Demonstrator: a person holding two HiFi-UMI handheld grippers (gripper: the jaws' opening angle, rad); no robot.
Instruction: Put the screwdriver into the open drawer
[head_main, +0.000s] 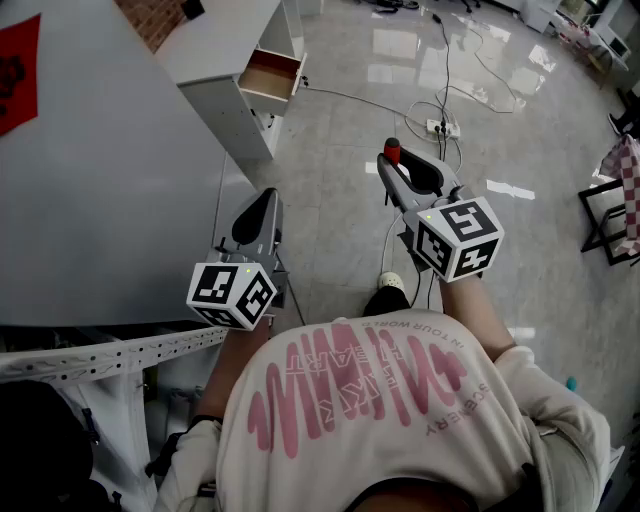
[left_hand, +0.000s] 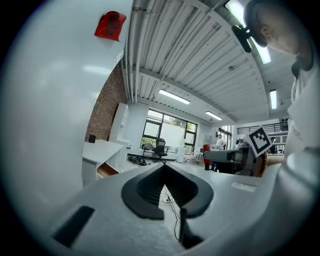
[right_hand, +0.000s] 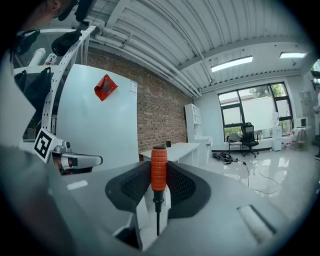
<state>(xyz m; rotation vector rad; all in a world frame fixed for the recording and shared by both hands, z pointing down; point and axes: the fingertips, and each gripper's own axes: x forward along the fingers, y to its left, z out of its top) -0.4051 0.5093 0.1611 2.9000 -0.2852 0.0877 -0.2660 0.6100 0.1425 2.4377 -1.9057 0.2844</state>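
The right claw (right_hand: 158, 166) clamps the orange screwdriver (right_hand: 158, 177) upright, shaft down; the left claw (left_hand: 163, 171) is together, empty; the drawer (head_main: 270, 73) stands open ahead

The screwdriver (right_hand: 158, 175) has a ribbed orange plastic handle and a dark matt metal shaft. The pads (right_hand: 184, 186) of the right gripper (right_hand: 158, 168) look like ridged black rubber set in smooth matt grey plastic. The floor (head_main: 480, 120) is glossy and reflective, the drawer (head_main: 270, 72) looks like bare wood inside, and the brick wall (right_hand: 160, 110) is rough.

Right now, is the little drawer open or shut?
Open. In the head view the drawer sticks out from the front of the white cabinet, and its brown inside shows.
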